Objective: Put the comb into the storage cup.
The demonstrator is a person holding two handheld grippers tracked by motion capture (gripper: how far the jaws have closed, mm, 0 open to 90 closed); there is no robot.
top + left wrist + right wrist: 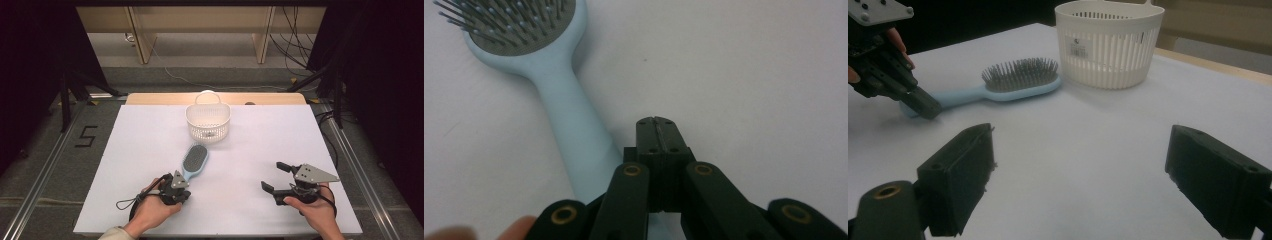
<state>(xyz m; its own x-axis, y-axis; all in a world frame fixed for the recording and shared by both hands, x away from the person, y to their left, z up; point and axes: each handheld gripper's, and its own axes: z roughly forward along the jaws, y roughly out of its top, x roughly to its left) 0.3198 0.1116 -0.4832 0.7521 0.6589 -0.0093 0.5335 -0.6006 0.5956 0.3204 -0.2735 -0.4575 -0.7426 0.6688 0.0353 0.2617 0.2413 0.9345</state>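
Note:
A light blue hairbrush (pixel 195 161) lies on the white table top (pixel 150 140), bristles up, its handle pointing toward the person's left hand. My left gripper (pixel 184 188) is at the end of that handle. In the left gripper view its jaws (pixel 657 122) are pressed together with nothing between them, and the brush handle (pixel 574 115) runs just to their left and under the gripper. In the right gripper view, the left gripper (pixel 928 107) has its tip down at the handle's end. My right gripper (pixel 275 176) rests at the front right, open and empty (pixel 1083 155).
A white slotted plastic basket (pixel 207 122) with a small handle stands at the back middle of the table, just beyond the brush head; it is also seen in the right gripper view (pixel 1108 45). A wooden edge borders the table's far side.

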